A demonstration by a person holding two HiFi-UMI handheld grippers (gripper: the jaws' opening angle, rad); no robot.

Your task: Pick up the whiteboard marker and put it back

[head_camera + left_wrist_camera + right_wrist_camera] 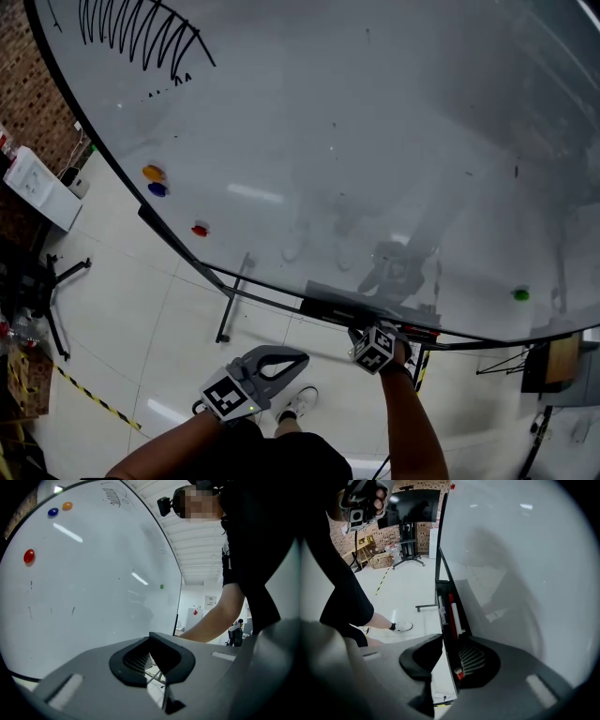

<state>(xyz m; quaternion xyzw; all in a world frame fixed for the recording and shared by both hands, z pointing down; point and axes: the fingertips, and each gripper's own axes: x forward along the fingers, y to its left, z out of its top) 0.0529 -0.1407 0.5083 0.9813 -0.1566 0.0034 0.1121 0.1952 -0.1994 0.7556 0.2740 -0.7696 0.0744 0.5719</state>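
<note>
The whiteboard marker (457, 618), white-bodied with a red end, lies lengthwise in the tray (439, 587) at the foot of the whiteboard (511, 550), toward the board's right end. It runs straight between the jaws of the right gripper (451, 641), which points steeply down into the tray. Those jaws stand roughly halfway in. The far, ribbed pad looks to be against the marker, while the near jaw sits at the tray's front lip with a sliver of gap, so I judge that there is no firm grip yet

To do this step well, the near jaw should drop inside the lip, not over it, or the squeeze will catch the tray edge instead of the barrel. A red marker (451, 607) and a darker one (441, 607) lie just beside it on the near side, so the close should take only the white barrel. Then lift straight up, clear of the lip, before swinging away

The left gripper (151, 639) hangs level, well to the left, jaws together on nothing, and should stay out of the way
</note>
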